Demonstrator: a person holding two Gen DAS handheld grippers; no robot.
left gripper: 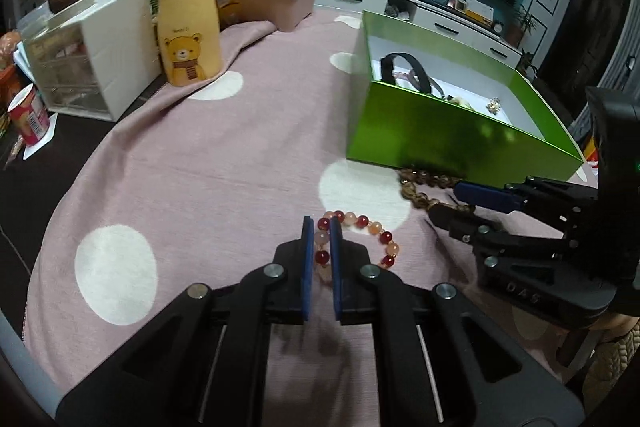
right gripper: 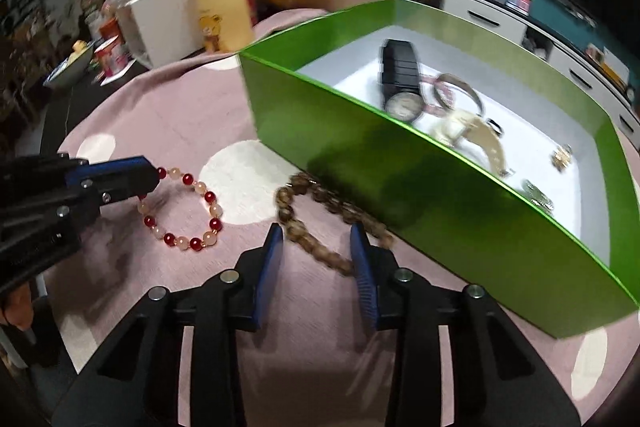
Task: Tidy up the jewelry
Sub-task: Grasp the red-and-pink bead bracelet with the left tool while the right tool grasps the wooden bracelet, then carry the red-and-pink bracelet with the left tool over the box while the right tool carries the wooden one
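The pink spotted surface (left gripper: 192, 179) carries a green box (right gripper: 420, 187) with watches inside. Left tool (left gripper: 321, 227) is pinching the red bead bracelet (right gripper: 188, 211); right tool (right gripper: 318, 239) sits partly spread around the brown bead strand (right gripper: 304, 231), not squeezing it.

Left wrist view: open cloth (left gripper: 208, 163) at centre and left; green box (left gripper: 448, 143) blocks the right, clutter (left gripper: 120, 59) the upper left
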